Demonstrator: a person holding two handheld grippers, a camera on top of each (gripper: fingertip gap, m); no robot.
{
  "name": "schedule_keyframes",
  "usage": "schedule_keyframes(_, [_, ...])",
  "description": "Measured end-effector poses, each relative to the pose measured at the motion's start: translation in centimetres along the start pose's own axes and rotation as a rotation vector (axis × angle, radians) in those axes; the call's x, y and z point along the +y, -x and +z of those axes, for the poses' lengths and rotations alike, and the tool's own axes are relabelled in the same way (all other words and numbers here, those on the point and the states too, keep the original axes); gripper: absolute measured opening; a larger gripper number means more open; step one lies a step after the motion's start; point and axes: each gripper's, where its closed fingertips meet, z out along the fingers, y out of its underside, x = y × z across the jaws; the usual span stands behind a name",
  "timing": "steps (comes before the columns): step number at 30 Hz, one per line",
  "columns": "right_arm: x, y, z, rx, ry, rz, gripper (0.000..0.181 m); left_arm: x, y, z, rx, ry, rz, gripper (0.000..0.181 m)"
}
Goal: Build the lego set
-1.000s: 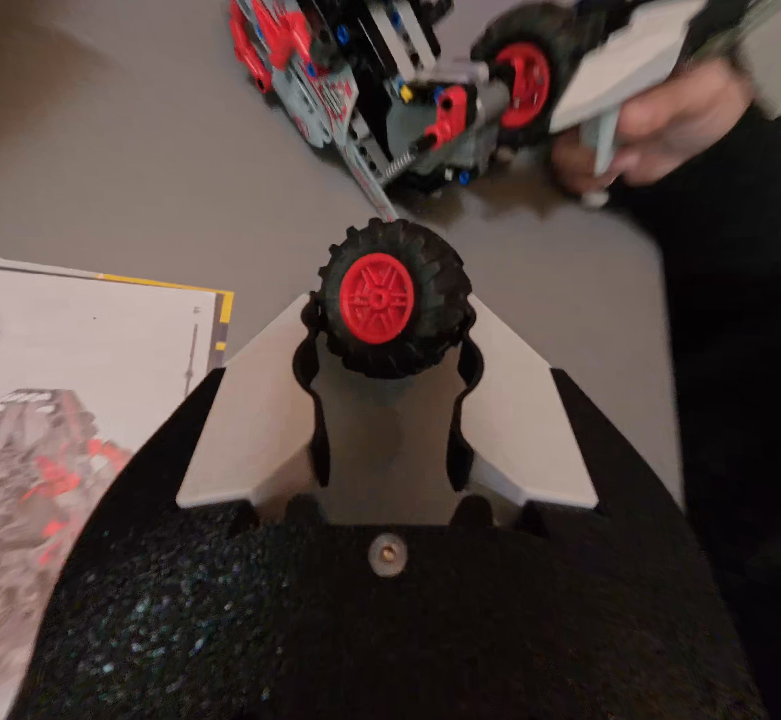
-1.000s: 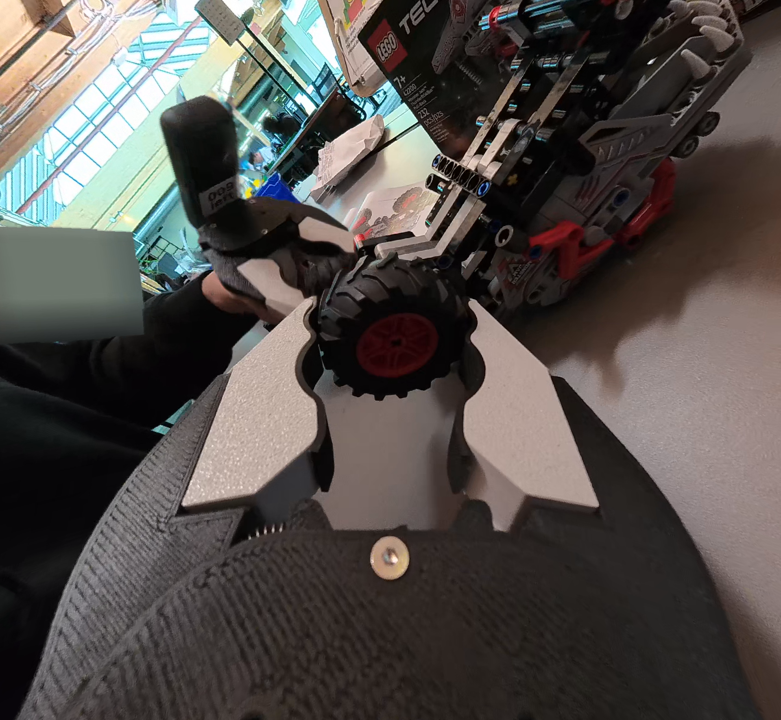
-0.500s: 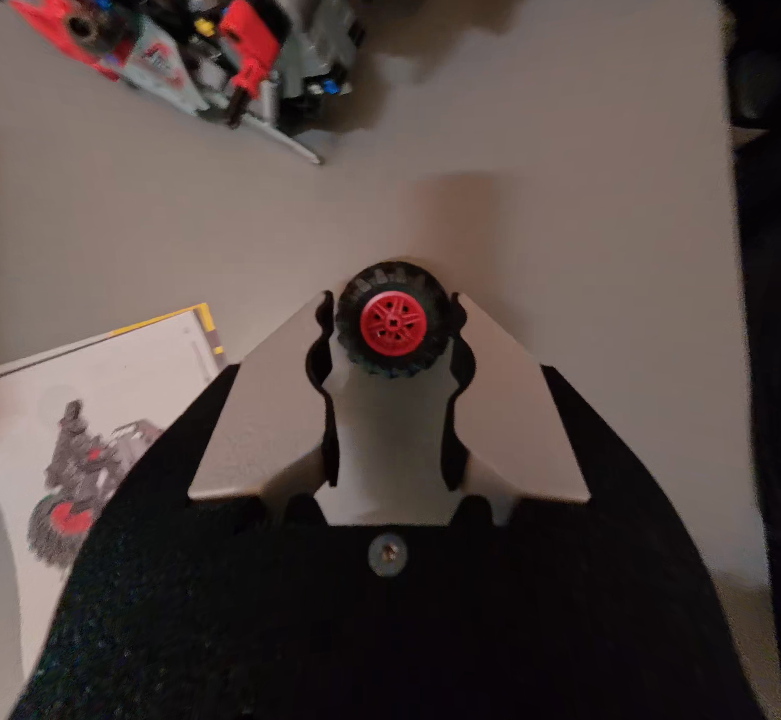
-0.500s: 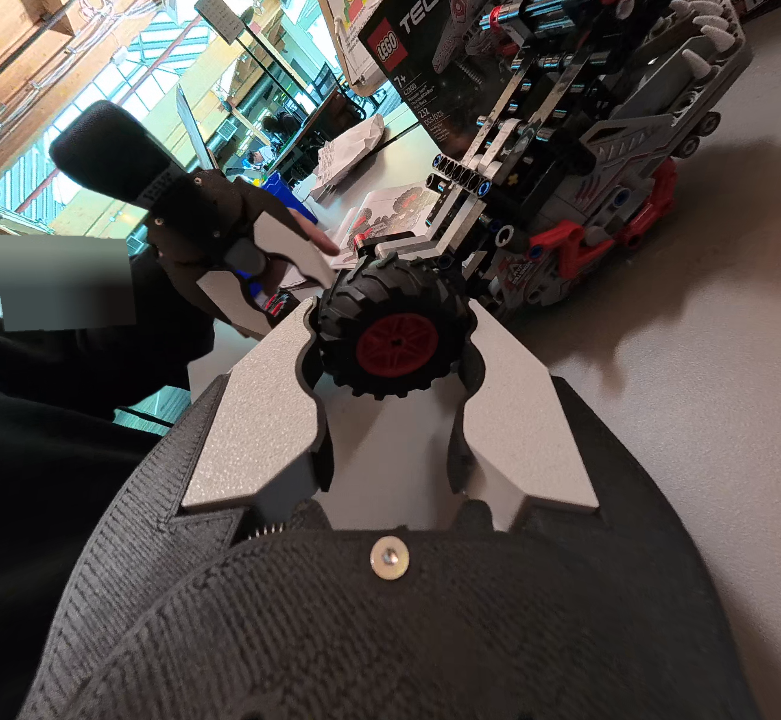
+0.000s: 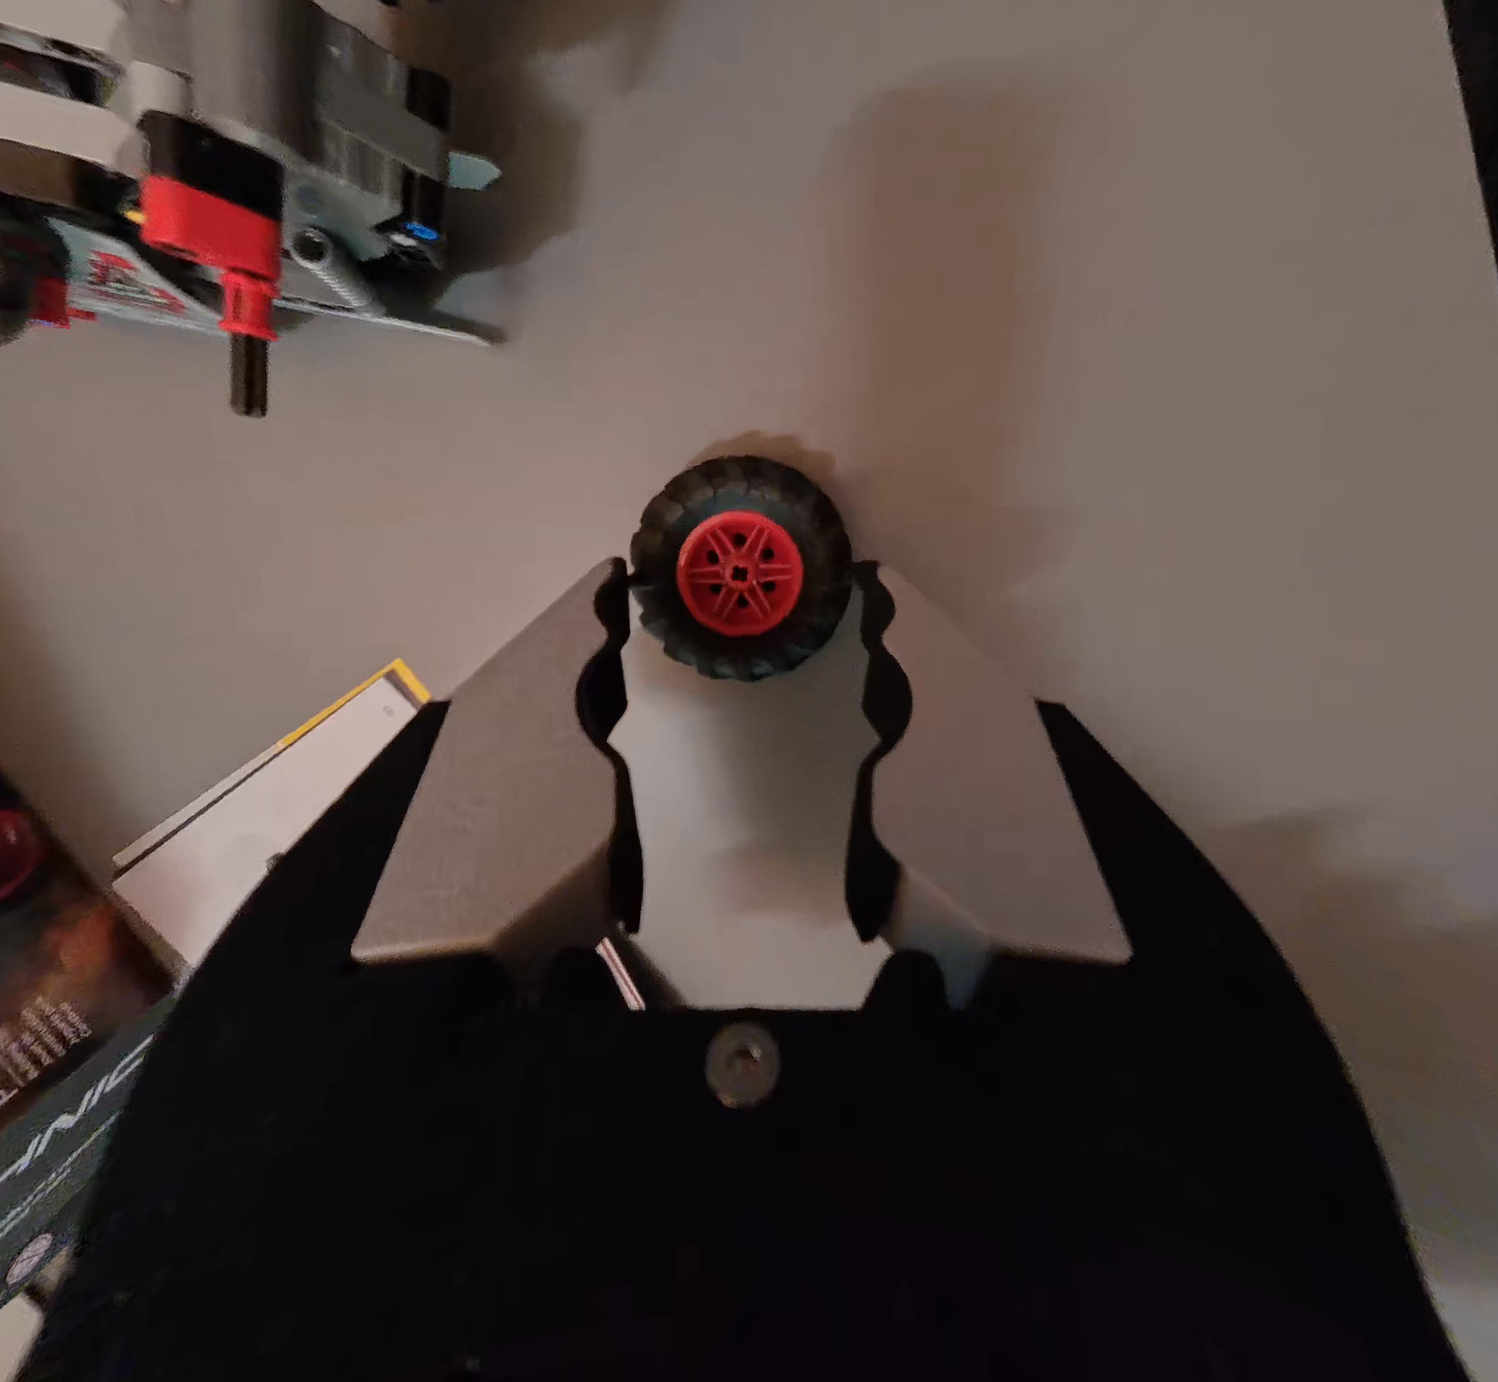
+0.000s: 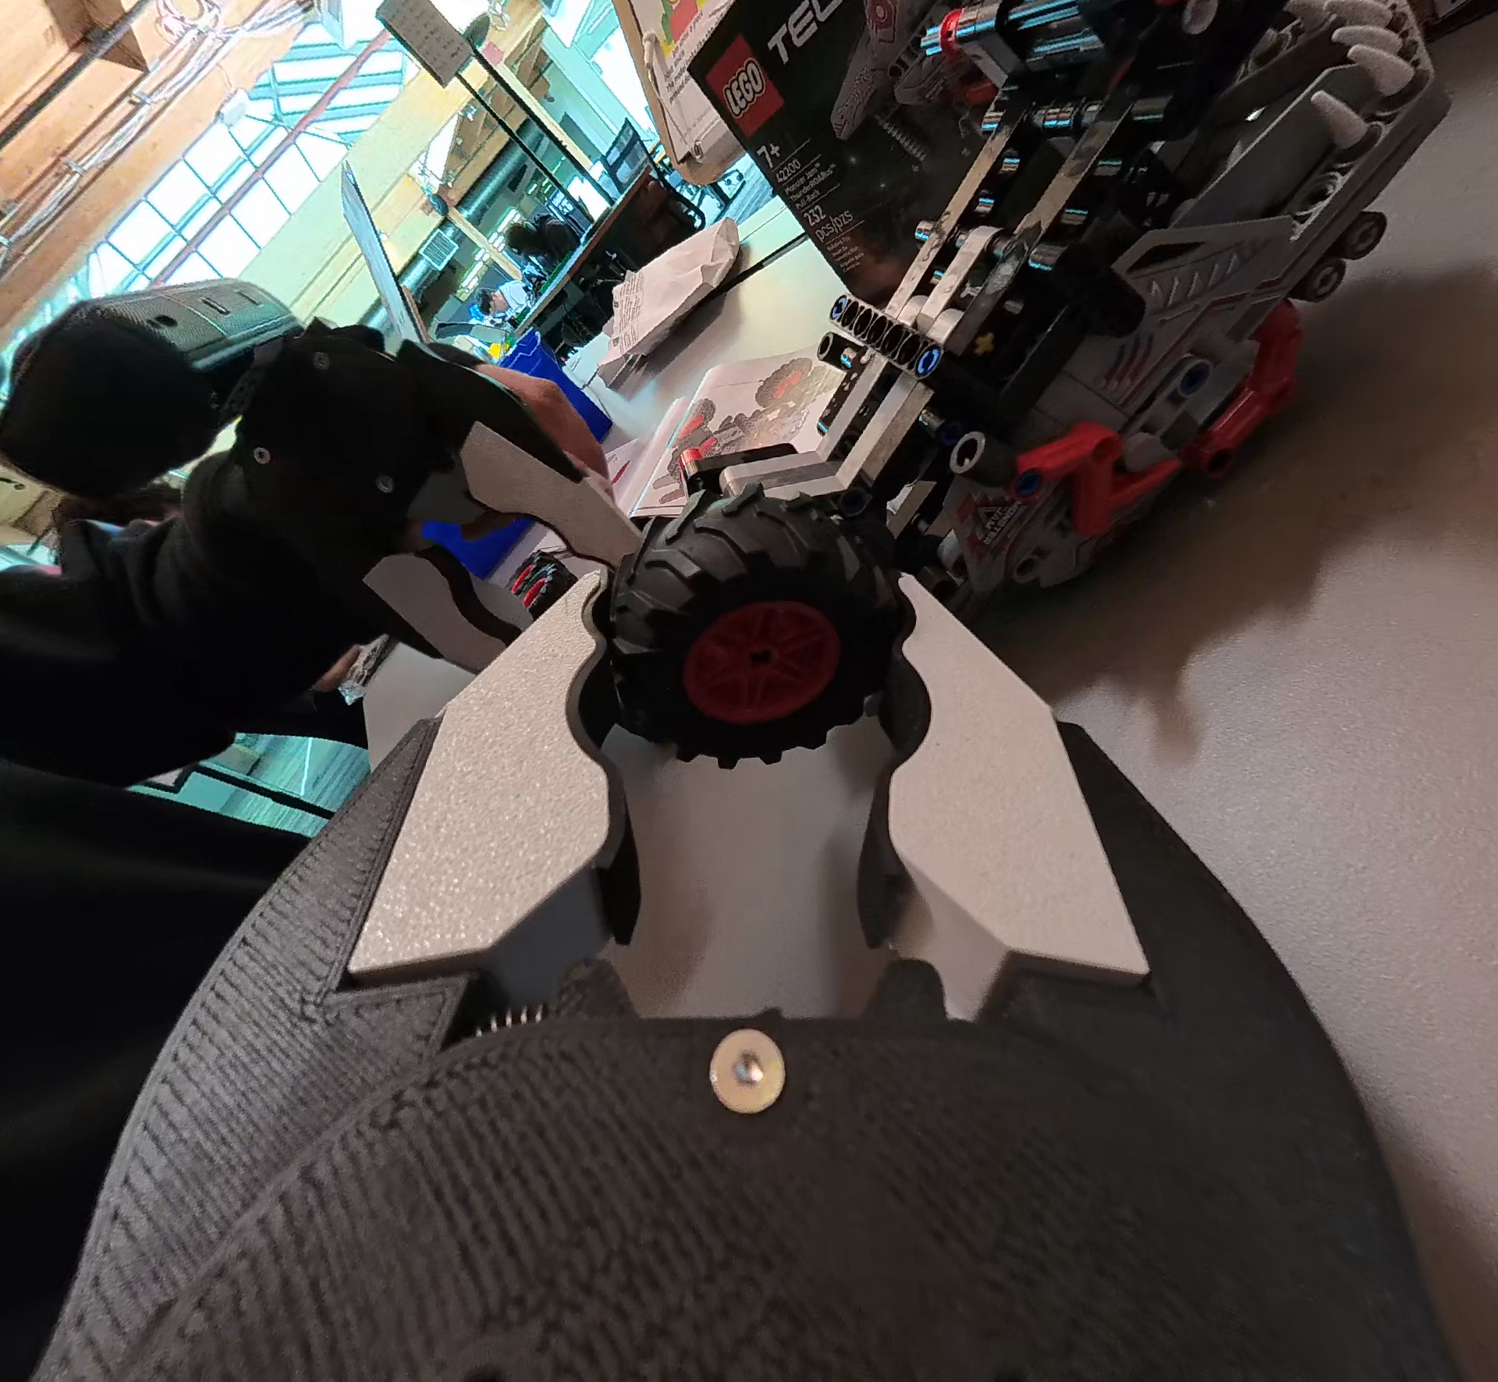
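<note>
A loose wheel [image 5: 742,569] with a black tyre and red hub lies flat on the grey table [image 5: 1054,289]. My left gripper [image 5: 743,581] is open and hangs above it, its fingertips on either side of the tyre and clear of it. It also shows in the right wrist view [image 6: 486,532]. My right gripper [image 6: 750,601] is shut on a second black and red wheel [image 6: 754,630] at the near corner of the grey, black and red lego truck [image 6: 1135,370]. In the left wrist view the truck [image 5: 243,127] is at the top left, with a bare black axle [image 5: 247,370] sticking out.
An instruction booklet [image 5: 267,816] lies left of my left gripper and shows in the right wrist view [image 6: 729,411]. The dark lego box [image 6: 851,86] stands behind the truck. The table edge [image 5: 1451,127] runs down the right. A person's dark sleeve [image 6: 121,654] is at the left. It is some 5 centimetres from my right tips to the bare black axle [image 5: 247,370].
My left gripper has let go of its wheel, which now lies on the table, and has risen above it. The truck has slid to the view's top left. My right gripper still holds its wheel.
</note>
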Motion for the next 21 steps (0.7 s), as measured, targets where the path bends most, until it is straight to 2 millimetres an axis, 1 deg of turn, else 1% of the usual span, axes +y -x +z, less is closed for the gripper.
schedule_keyframes(3, [0.00,0.01,-0.01,0.000,0.000,0.001,0.064,0.00,-0.42,0.51,0.056,0.047,0.002,0.063])
schedule_keyframes(5, [0.00,0.02,0.00,0.000,0.000,0.001,0.064,0.43,-0.27,0.86,0.055,0.089,0.021,0.061])
schedule_keyframes(6, [0.00,0.03,0.00,0.000,0.000,0.001,0.064,0.71,-0.10,0.98,0.042,0.112,0.039,0.057])
schedule_keyframes(7, [0.00,0.03,0.01,0.000,0.000,0.001,0.064,0.75,-0.07,1.06,0.036,0.122,0.053,0.057])
schedule_keyframes(9, [0.00,0.04,0.01,-0.001,0.000,0.001,0.064,0.59,0.11,1.13,0.020,0.130,0.069,0.057])
schedule_keyframes(11, [-0.01,0.04,0.02,-0.001,0.000,0.002,0.064,0.34,0.37,1.11,-0.006,0.124,0.103,0.061])
schedule_keyframes(12, [0.00,0.05,0.02,-0.002,0.000,0.002,0.064,0.32,0.21,1.09,-0.002,0.125,0.126,0.056])
schedule_keyframes(14, [0.00,0.06,0.02,-0.002,0.000,0.002,0.064,0.23,0.17,1.10,-0.011,0.121,0.169,0.056])
schedule_keyframes(18, [0.00,0.07,0.02,-0.003,0.000,0.003,0.064,0.25,0.20,1.15,0.021,0.137,0.175,0.055])
schedule_keyframes(21, [0.00,0.07,0.01,-0.003,0.000,0.003,0.064,0.40,0.11,1.14,0.036,0.190,0.212,0.054])
